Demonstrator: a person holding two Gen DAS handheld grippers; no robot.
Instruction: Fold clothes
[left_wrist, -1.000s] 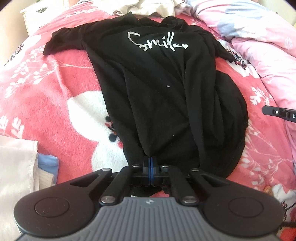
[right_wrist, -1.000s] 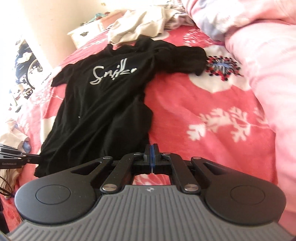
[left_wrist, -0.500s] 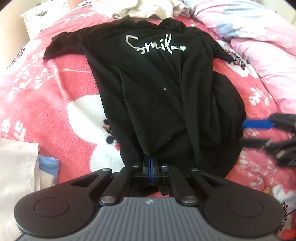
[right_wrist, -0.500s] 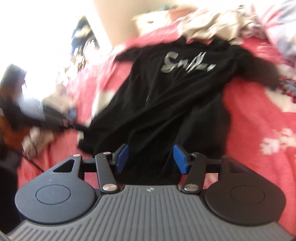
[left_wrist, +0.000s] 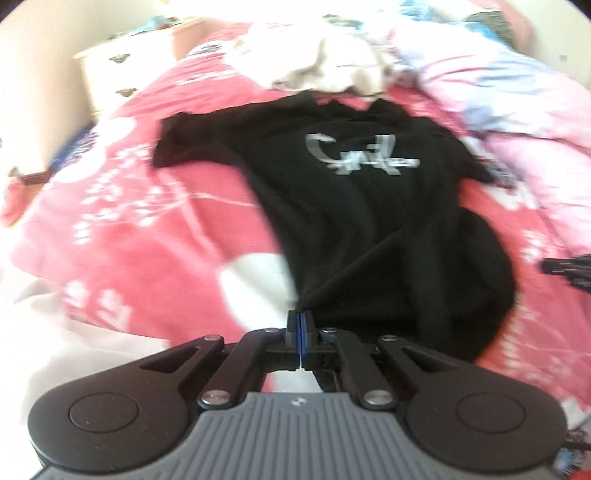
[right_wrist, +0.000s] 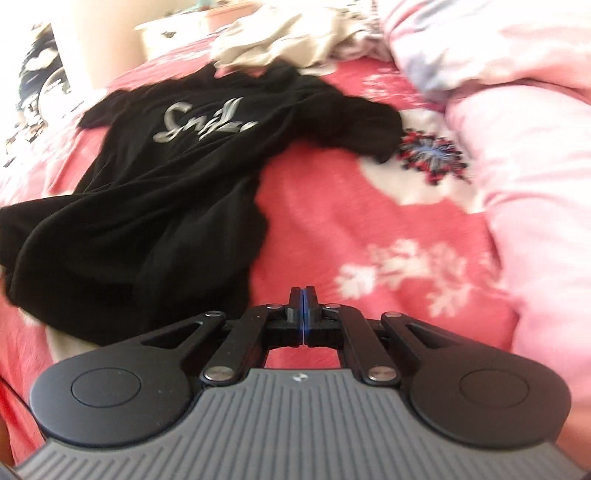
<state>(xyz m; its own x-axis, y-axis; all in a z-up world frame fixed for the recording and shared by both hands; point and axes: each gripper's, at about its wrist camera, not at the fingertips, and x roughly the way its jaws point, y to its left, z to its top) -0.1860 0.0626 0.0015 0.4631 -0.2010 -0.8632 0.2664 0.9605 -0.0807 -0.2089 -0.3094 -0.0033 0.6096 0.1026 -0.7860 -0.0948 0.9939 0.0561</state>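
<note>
Black short-sleeved cotton T-shirt with silver script lettering (left_wrist: 369, 221) spread chest-up on a red fleece bed blanket patterned with white flowers (left_wrist: 147, 221), collar at the far end beside a heap of crumpled beige clothing (left_wrist: 332, 70). Left gripper (left_wrist: 300, 320) low at the near hem, fingers (left_wrist: 293, 325) pressed together on a pinch of the black fabric, cloth drawn into taut creases fanning from the tips up toward the lettering. Right gripper (right_wrist: 303, 297) over bare red blanket just to the right of the shirt's lower edge, fingers (right_wrist: 312, 299) closed flush with nothing between them, hem lying beside and apart from the tips. From the right wrist view, shirt (right_wrist: 166, 192) bunched toward the left, one sleeve reaching right toward a red-and-blue flower print. Pale pink quilted duvet (right_wrist: 517, 166) piled along the right side of the bed. White drawer unit with dark handles (left_wrist: 122, 74) beyond the far left corner. Left view blurred.
</note>
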